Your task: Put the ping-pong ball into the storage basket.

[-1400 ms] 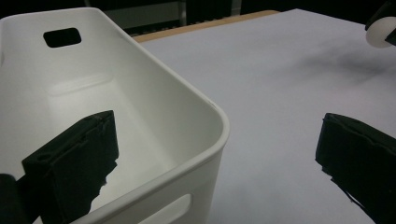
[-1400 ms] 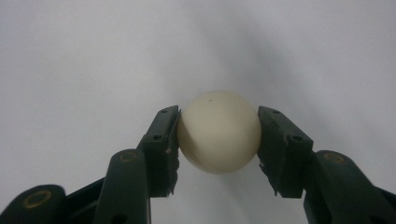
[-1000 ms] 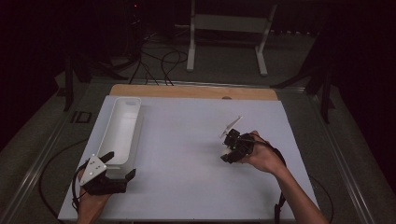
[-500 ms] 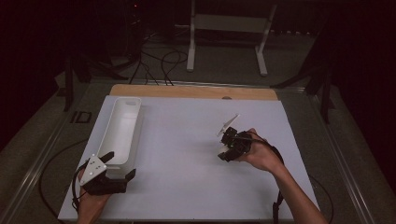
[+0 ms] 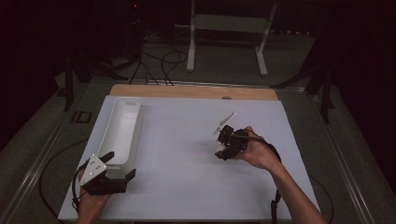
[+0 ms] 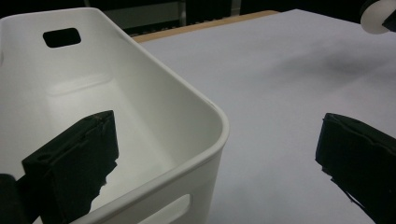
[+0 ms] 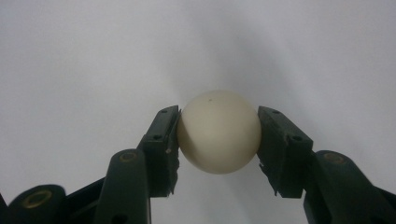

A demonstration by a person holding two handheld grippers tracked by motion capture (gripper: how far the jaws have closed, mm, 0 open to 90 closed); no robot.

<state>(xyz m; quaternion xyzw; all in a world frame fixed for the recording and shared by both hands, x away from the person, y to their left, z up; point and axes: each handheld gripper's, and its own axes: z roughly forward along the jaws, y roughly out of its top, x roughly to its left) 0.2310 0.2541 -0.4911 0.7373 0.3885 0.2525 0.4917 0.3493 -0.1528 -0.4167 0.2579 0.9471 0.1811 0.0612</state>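
Ball: a pale, smooth ball point(image 7: 218, 131) sat pinched between my right tongs point(image 7: 218, 140), held above the white sheet on the table point(image 5: 187, 158), right of its middle.
Right tongs: pressed in on the ball from both sides, the pads touching it only at its widest part, with nothing under it.
Left tongs: my left tongs point(image 5: 116, 168) stood spread wide at the near end of the white bin point(image 6: 140, 121), one jaw hanging inside it and the other outside over the sheet; they gripped nothing.
Bin: long, white and empty as far as I could see, lying along the left side of the sheet, well apart from the ball.
Step in hand: I judged I was carrying the ball toward the bin while the other hand waited at its near end.
Risk, slipping: the ball was round and slick, so a tilt of my right hand or any easing of the pinch could have squirted it out.
Risk, rolling: once loose on the flat sheet, it would likely have run off the table's edge.
Risk, bin: a spread jaw inside the wall could have nudged or dragged the bin if my left hand twitched.
Risk, drop: released too high, the ball might have bounced back out.
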